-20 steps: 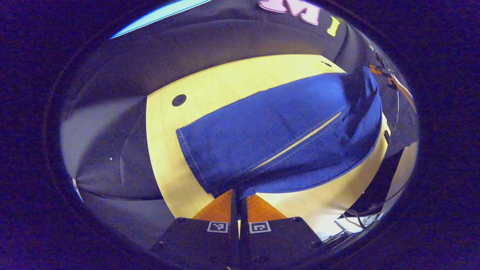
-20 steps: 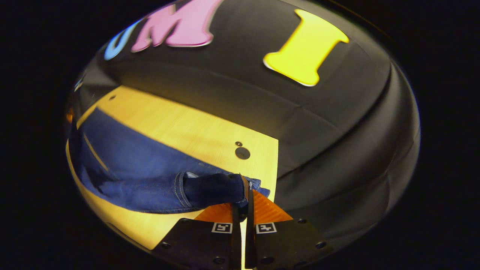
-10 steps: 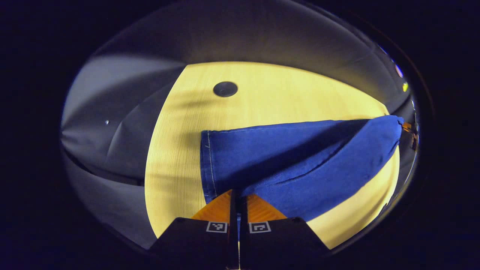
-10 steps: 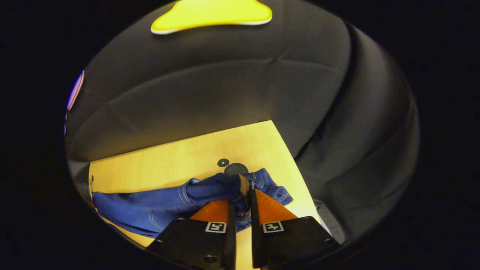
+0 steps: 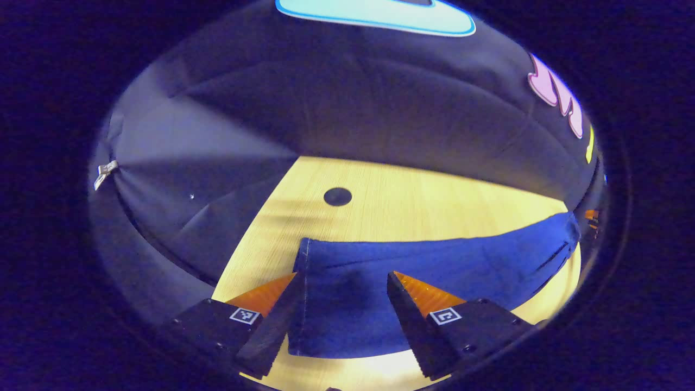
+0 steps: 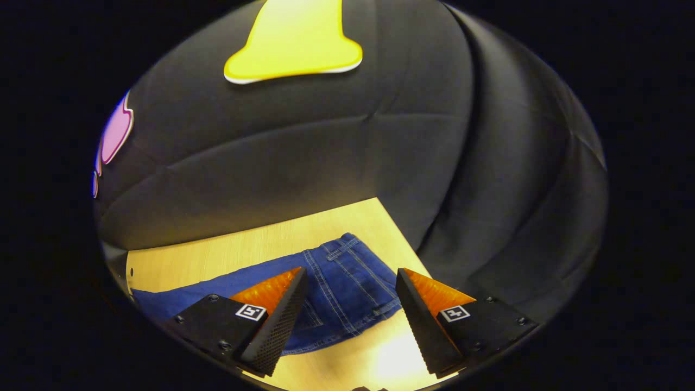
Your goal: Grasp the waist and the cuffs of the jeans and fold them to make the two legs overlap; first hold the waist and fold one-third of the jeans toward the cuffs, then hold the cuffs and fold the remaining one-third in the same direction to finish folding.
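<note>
The left gripper view looks down from close above the cuffs (image 5: 307, 282), facing the far wall. The right gripper view sits close above the waist (image 6: 353, 255). Both share the jeans (image 5: 434, 266) and table (image 5: 412, 190).

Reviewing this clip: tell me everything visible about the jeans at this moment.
The jeans are blue denim with pale stitching, lying flat on the light wooden table as one long narrow band, so the legs look overlapped. The left gripper view shows the stitched cuff end between the open fingers of the left gripper. The right gripper view shows the waist end, with seams and what looks like a belt loop, near the table's corner, between the open fingers of the right gripper. Neither gripper holds the cloth.
</note>
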Action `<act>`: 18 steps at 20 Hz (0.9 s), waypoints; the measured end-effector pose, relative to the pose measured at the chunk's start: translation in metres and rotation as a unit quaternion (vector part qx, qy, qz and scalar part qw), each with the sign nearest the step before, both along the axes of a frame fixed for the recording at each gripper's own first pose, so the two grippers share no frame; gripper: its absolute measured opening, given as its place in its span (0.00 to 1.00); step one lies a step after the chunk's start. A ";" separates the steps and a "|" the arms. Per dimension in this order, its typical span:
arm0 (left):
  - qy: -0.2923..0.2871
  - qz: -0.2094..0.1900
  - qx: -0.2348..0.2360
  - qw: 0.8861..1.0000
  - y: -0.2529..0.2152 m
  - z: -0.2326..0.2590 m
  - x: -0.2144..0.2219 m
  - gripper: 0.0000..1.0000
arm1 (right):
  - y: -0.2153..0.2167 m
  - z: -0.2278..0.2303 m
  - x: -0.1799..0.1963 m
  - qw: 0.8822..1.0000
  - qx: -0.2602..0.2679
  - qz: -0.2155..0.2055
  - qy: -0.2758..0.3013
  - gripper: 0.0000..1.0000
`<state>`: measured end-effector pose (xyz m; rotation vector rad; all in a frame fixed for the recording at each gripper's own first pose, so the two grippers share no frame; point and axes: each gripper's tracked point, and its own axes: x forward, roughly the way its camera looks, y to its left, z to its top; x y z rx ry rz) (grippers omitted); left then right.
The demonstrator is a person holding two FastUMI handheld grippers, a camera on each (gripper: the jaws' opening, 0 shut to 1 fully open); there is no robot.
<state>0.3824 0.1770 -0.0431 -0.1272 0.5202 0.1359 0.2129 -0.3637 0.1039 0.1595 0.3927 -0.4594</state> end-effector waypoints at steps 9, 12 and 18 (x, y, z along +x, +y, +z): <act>-0.298 -0.064 -0.028 0.952 -0.104 0.152 -0.046 0.96 | -0.012 -0.033 -0.021 0.998 0.013 -0.056 -0.006 0.99; -0.306 -0.091 -0.048 0.946 -0.155 0.162 -0.048 0.96 | -0.029 -0.061 -0.023 0.995 0.025 -0.092 0.013 1.00; -0.272 -0.129 -0.070 0.951 -0.206 0.138 -0.042 0.96 | -0.054 -0.090 0.000 0.983 0.125 -0.132 -0.021 0.92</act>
